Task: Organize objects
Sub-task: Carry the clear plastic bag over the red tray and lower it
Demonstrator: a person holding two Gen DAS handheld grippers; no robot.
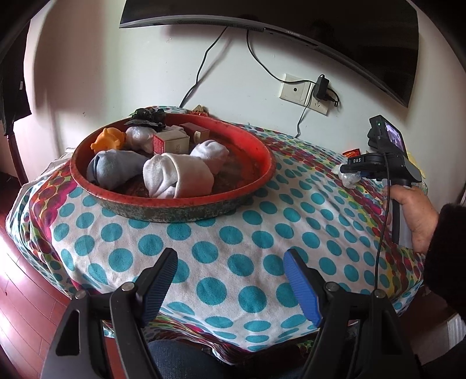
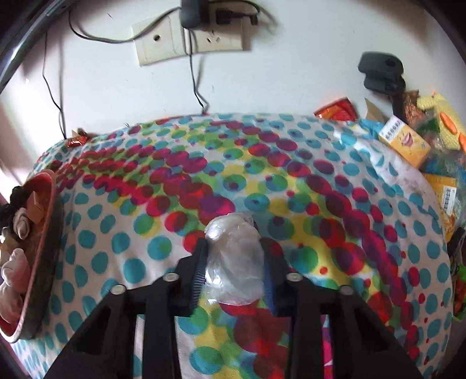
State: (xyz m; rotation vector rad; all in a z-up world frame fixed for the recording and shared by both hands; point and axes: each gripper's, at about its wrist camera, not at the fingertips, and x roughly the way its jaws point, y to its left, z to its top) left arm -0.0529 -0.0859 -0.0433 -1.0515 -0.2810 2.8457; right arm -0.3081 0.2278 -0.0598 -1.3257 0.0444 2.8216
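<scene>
A round red tray [image 1: 262, 151] sits on the dotted cloth at the left; it also shows at the left edge of the right wrist view [image 2: 48, 204]. It holds rolled socks [image 1: 177, 175], a small box [image 1: 170, 142] and an orange toy [image 1: 109, 140]. My left gripper [image 1: 231, 280] is open and empty, low over the cloth in front of the tray. My right gripper [image 2: 234, 256] is shut on a crumpled clear plastic bag [image 2: 233, 259], held above the cloth. In the left wrist view the right gripper and the bag [image 1: 349, 177] are to the right of the tray.
A pile of packets, a yellow box [image 2: 404, 142] and a knitted toy [image 2: 445, 116] lies at the table's far right. A wall socket with charger and cables [image 1: 308, 93] is behind the table. A TV [image 1: 291, 26] hangs above. A foil wrapper [image 2: 77, 141] lies at the back left.
</scene>
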